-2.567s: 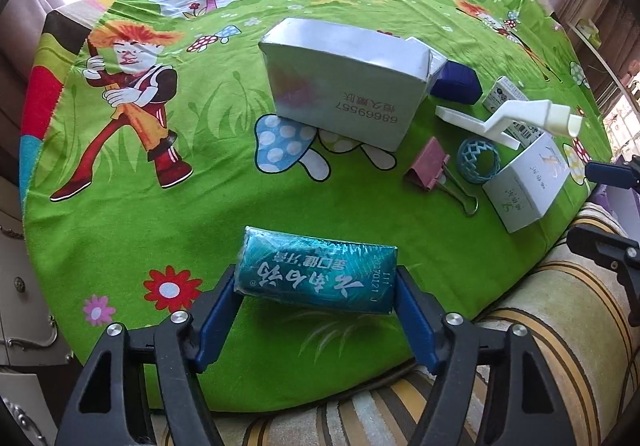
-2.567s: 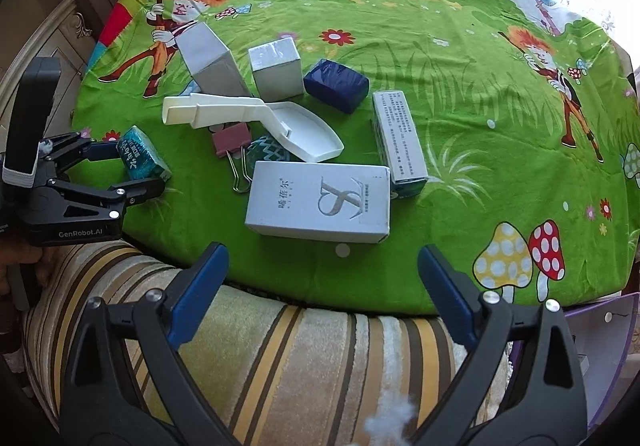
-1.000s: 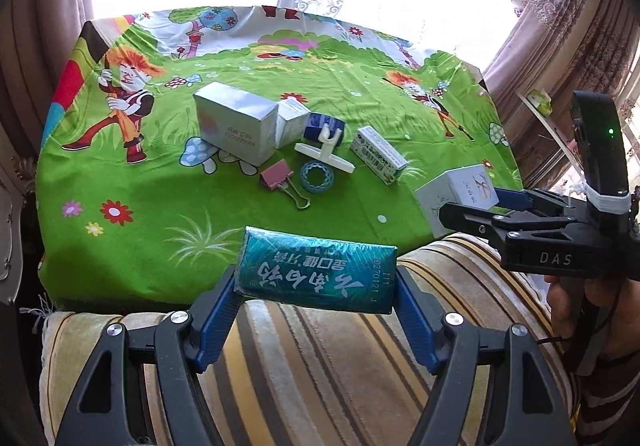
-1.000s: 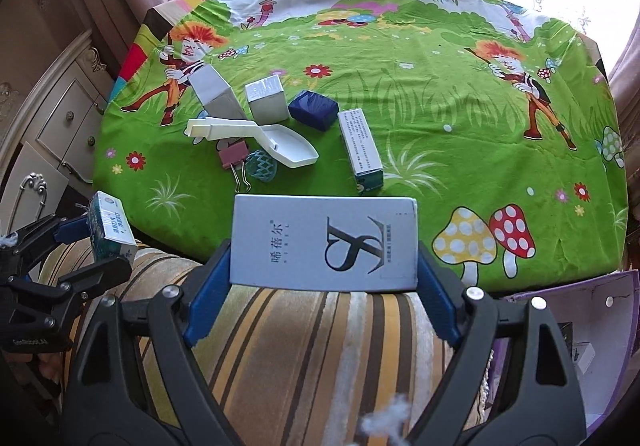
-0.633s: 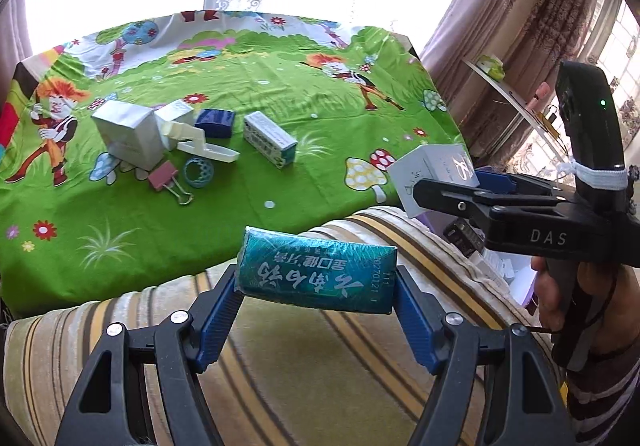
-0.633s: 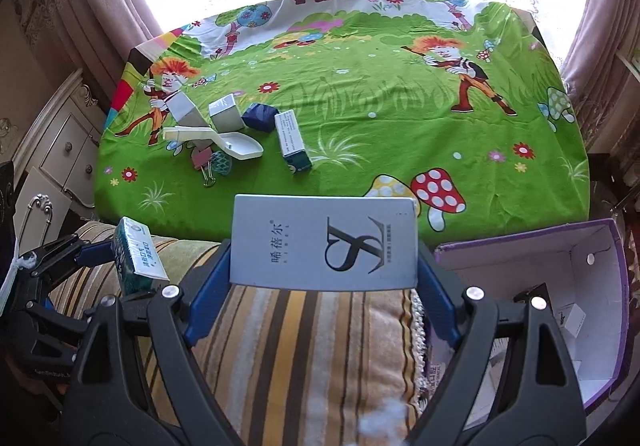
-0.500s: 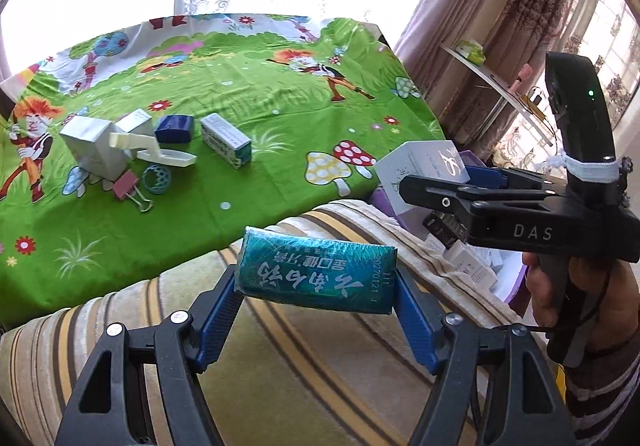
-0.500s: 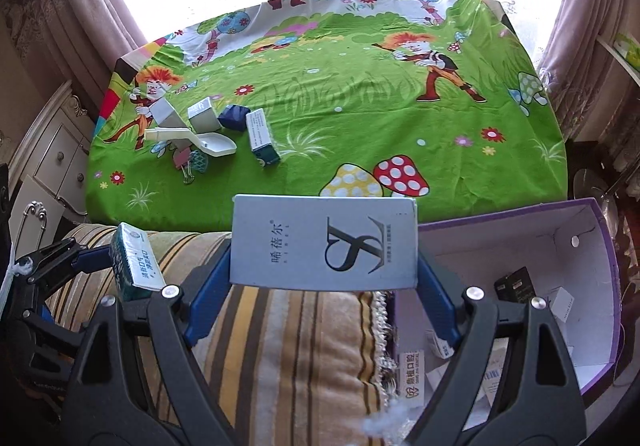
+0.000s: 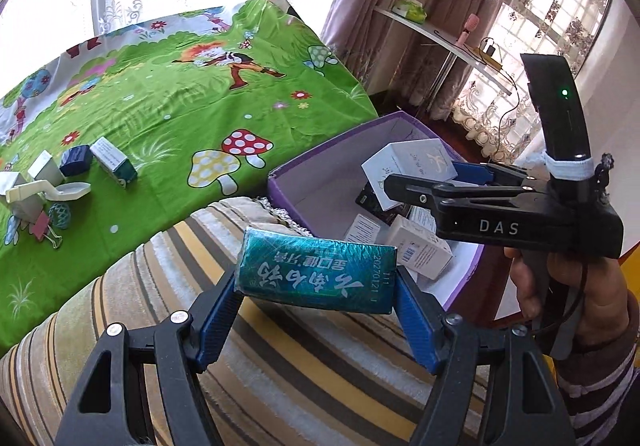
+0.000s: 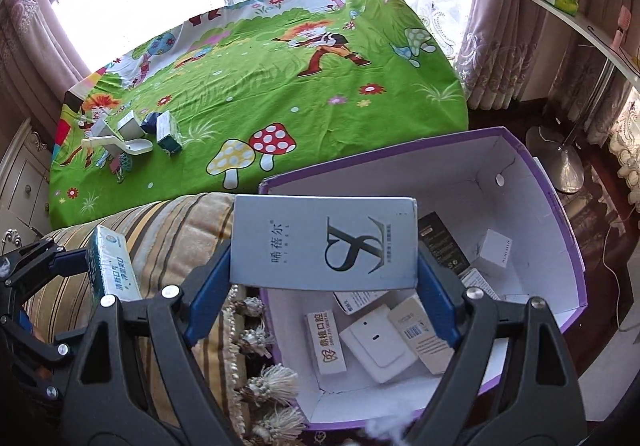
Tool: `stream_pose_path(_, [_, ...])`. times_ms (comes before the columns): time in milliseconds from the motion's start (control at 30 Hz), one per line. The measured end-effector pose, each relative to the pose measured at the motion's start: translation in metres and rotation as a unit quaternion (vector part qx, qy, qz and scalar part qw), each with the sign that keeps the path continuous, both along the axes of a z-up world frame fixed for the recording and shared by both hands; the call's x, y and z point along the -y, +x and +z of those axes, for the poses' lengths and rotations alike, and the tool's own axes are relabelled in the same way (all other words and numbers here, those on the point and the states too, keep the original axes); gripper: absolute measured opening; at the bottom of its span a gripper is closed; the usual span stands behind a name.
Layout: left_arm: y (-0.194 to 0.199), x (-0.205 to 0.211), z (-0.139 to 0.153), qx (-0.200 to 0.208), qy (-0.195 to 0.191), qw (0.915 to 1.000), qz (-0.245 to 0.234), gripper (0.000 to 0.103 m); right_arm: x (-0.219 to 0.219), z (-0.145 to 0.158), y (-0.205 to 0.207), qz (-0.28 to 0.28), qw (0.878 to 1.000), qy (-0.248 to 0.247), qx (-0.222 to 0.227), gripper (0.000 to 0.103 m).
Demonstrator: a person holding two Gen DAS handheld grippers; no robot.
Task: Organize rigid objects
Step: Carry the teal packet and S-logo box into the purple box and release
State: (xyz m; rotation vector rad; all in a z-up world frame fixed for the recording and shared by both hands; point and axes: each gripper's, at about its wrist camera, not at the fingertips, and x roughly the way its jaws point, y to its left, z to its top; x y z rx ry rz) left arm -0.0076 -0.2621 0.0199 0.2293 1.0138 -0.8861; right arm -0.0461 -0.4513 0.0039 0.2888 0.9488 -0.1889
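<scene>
A teal foil-wrapped pack (image 9: 316, 276) is clamped level over the striped cushion, a pale grey box (image 10: 324, 242) is held above the open purple box (image 10: 560, 213).

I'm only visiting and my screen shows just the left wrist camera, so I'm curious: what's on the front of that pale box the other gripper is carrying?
Observer: In the right wrist view, the right gripper is shut on the pale box. Its broad face carries a large dark monogram.
Visitor: Is it above the purple box?
Observer: In that view it overlaps the left part of the purple box opening, near the cushion tassels.
Visitor: What lies underneath?
Observer: A flat white device on the bottom, beside a narrow carton with orange lettering.
</scene>
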Motion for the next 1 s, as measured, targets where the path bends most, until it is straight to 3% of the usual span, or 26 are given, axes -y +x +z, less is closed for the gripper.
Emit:
stream_pose_path(433, [-0.023,0.053,-0.005,-0.004,0.009,0.998,-0.062,0.074,0.053,-0.01,-0.041,-0.067,0.998,-0.003,0.001,0.087])
stream_pose_path(600, [-0.029,0.065,-0.007,-0.012,0.006,0.9967,-0.08,0.08,0.068,-0.013,-0.049,-0.092,0.996,0.003,0.001,0.088])
stream_pose_path(1000, [-0.023,0.055,-0.007,-0.022,-0.007,0.9976,-0.065,0.083,0.068,-0.017,-0.048,-0.091,0.996,0.007,-0.008,0.088])
